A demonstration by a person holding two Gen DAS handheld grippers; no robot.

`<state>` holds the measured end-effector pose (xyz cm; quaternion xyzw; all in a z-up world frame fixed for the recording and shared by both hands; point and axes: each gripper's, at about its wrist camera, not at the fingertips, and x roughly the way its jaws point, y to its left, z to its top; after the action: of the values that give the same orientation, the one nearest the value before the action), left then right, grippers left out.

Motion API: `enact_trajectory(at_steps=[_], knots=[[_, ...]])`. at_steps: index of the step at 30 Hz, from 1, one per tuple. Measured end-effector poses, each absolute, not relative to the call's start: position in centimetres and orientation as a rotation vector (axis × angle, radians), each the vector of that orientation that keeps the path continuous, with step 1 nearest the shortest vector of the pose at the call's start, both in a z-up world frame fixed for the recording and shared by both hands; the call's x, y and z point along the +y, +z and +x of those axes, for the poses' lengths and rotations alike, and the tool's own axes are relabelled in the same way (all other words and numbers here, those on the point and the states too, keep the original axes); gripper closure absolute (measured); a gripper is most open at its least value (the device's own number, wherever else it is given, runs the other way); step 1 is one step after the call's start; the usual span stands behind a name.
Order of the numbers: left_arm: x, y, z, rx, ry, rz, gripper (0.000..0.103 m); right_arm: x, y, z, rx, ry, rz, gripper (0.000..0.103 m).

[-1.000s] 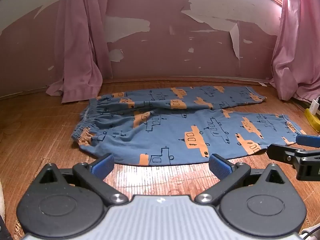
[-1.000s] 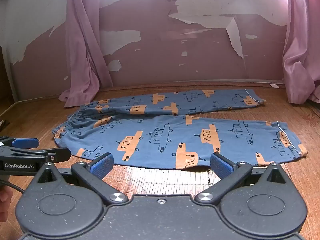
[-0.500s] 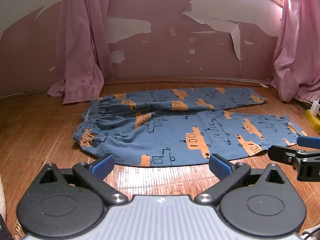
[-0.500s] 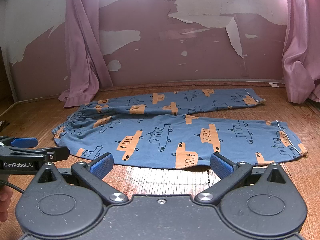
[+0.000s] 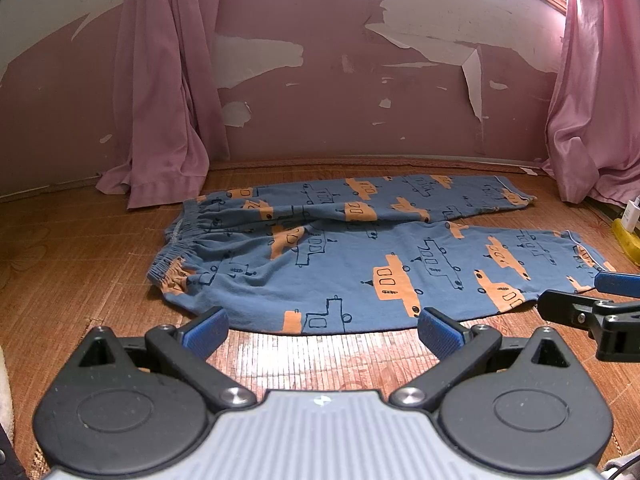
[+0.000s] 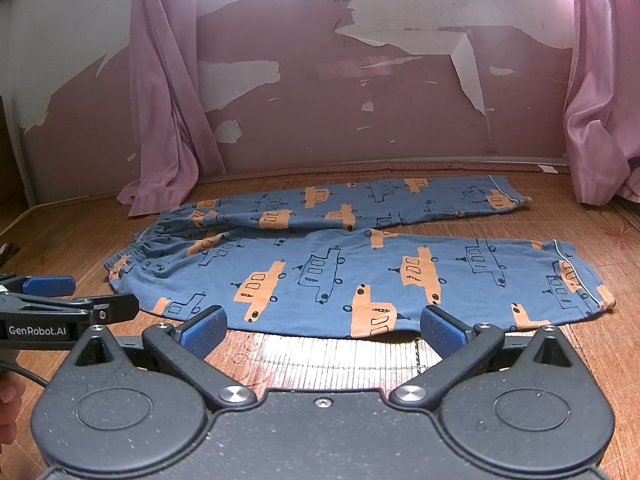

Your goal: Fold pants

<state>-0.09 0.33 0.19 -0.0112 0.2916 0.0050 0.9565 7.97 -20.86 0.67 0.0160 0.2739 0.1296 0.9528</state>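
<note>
Over the last second almost nothing has shifted: my two claws have only drifted a touch, and the pants lie just as they did. My left claw (image 5: 322,326) is released, its blue pads spread wide and holding nothing, hovering low just short of the near edge of the pants (image 5: 360,256). My right claw (image 6: 322,324) is likewise released and empty, poised before the same near edge further toward the cuffs.

The pants are spread flat on the wooden floor (image 6: 328,350), waistband (image 5: 176,248) to the left, both legs running right, the far leg (image 6: 360,200) lying apart from the near one. I judge the folding has not begun; this is the approach. Next I would lower both claws onto the near leg's edge, pinch the cloth, and carry it over onto the far leg, keeping the two lifts level so the fabric doesn't bunch.
</note>
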Motion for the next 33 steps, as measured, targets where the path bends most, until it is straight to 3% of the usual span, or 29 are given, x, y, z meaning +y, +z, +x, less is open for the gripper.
enact_trajectory(at_steps=[33], knots=[[0.41,0.16,0.34,0.624,0.017,-0.001,0.0,-21.08,0.56,8.06,0.561,0.262,0.04,0.001]])
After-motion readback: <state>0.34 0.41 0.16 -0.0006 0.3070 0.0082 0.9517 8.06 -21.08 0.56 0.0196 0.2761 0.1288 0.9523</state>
